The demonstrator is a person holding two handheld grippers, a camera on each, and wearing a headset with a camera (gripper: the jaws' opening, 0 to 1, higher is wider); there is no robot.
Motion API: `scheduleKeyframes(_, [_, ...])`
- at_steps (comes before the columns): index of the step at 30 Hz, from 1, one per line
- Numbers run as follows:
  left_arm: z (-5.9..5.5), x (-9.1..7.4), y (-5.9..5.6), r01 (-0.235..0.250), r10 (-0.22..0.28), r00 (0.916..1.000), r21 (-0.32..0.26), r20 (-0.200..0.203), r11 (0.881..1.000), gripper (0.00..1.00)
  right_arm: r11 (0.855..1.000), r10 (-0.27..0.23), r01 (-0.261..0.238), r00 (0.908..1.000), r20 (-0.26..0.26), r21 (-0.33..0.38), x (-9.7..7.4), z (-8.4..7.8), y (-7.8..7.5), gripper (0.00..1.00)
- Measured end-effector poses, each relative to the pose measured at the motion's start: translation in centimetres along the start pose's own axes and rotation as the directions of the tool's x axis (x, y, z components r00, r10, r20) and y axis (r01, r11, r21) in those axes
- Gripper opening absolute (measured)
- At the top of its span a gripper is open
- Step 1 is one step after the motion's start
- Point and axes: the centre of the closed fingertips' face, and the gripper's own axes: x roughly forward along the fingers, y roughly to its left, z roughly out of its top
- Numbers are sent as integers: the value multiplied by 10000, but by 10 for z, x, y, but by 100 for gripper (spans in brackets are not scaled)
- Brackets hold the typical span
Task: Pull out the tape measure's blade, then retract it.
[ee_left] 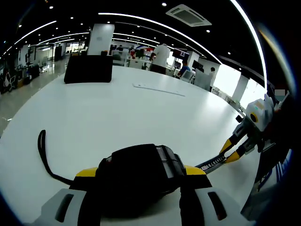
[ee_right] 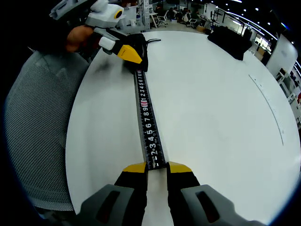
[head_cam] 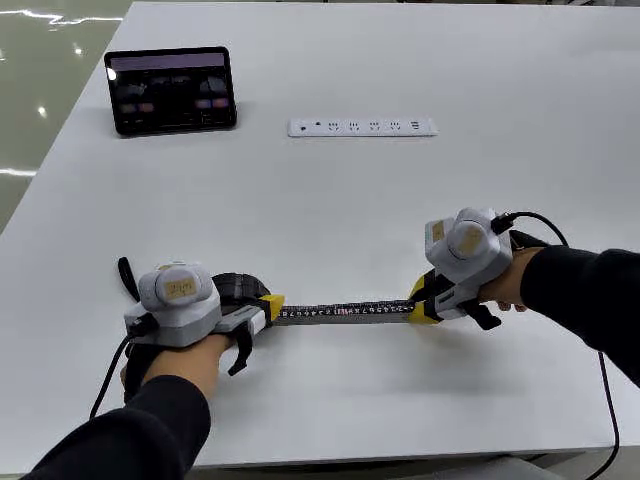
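- Along the near edge of the white tabletop (head_cam: pixel 350 220), a tape measure (head_cam: pixel 240 289) lies with its blade (head_cam: pixel 345 312) drawn out flat across the surface, parallel to that edge.
- The left gripper (head_cam: pixel 268 308), toward the near left corner, is clamped on the black tape measure; in the left gripper view its yellow-tipped jaws press against either side of the case.
- The right gripper (head_cam: pixel 420 303), farther along the near edge toward the right side, has its jaws drawn together on the blade's free end, the printed numbers running away from them toward the case in the right gripper view.
- The blade spans the gap between the two grippers in a straight line, resting on the tabletop.
- A black wrist strap (head_cam: pixel 127 277) trails from the case toward the left edge.
- A dark tablet (head_cam: pixel 171 89) stands near the far left corner, and a white power strip (head_cam: pixel 362 127) lies toward the far edge, both well apart from the tape measure.
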Motion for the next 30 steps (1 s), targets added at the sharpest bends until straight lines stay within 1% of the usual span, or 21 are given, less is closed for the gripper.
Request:
scheduleKeyframes(15, [-1, -1, 0, -6, 6, 10000, -2, 21, 10000, 63, 10000, -58, 57, 9999, 89, 52, 3, 5, 1, 11])
scheduleKeyframes(17, [-1, -1, 0, -4, 4, 10000, -9, 25, 10000, 63, 10000, -67, 67, 9999, 100, -25, 3, 6, 1, 11])
scheduleKeyframes(24, [0, 0, -1, 22, -22, 10000, -3, 25, 10000, 63, 9964, 72, -57, 9998, 166, -847, 5, 11, 5, 11])
scheduleKeyframes(30, [0, 0, 0, 40, -39, 10000, -6, 22, 10000, 63, 9952, 161, -138, 9996, 226, -973, 7, 16, 6, 11])
